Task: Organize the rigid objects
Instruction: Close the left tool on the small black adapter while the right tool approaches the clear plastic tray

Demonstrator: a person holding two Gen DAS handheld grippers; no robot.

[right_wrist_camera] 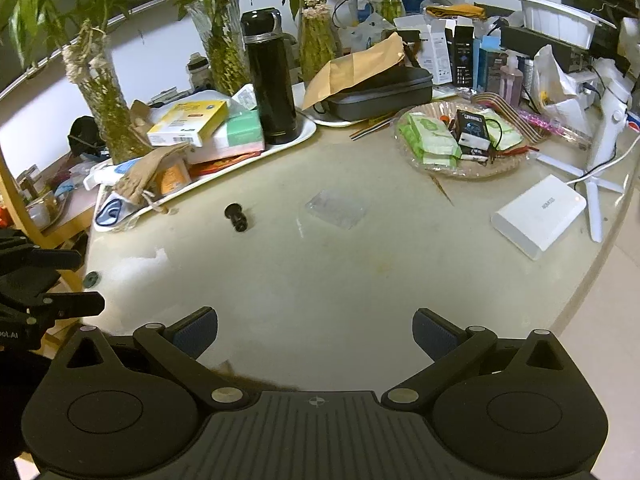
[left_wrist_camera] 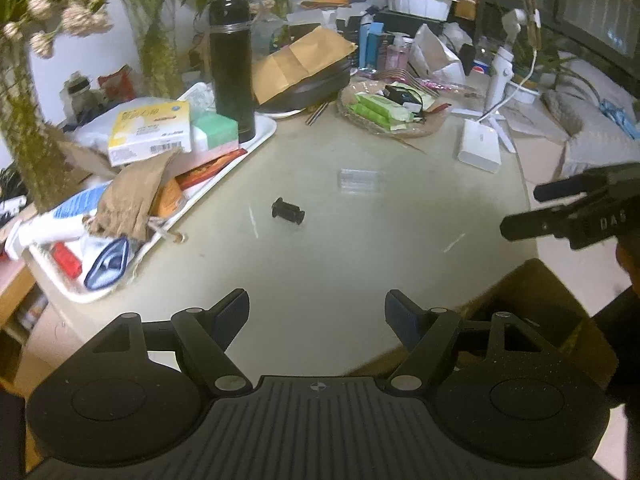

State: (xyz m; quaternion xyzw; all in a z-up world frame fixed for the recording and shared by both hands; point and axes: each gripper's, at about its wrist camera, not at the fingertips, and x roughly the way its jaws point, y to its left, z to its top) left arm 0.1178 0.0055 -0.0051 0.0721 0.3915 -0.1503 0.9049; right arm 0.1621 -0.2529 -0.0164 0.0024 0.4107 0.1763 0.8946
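Observation:
A small black spool-shaped part [left_wrist_camera: 288, 211] lies on its side on the pale round table [left_wrist_camera: 340, 264], also in the right wrist view [right_wrist_camera: 239, 218]. A clear plastic case [left_wrist_camera: 359, 180] lies flat beyond it, faint in the right wrist view [right_wrist_camera: 337, 208]. A white box [left_wrist_camera: 479, 147] sits at the right, also in the right wrist view [right_wrist_camera: 540, 216]. My left gripper [left_wrist_camera: 317, 316] is open and empty above the near table edge. My right gripper [right_wrist_camera: 315, 334] is open and empty too; it shows at the right edge of the left wrist view [left_wrist_camera: 524, 210].
A white tray [left_wrist_camera: 256, 142] at the left holds a black flask [left_wrist_camera: 233, 68], boxes and tubes. A glass dish [right_wrist_camera: 460, 168] of green packets, a dark case [right_wrist_camera: 380, 94], vases of plants [right_wrist_camera: 108, 108] and a white stand [right_wrist_camera: 608, 132] crowd the back.

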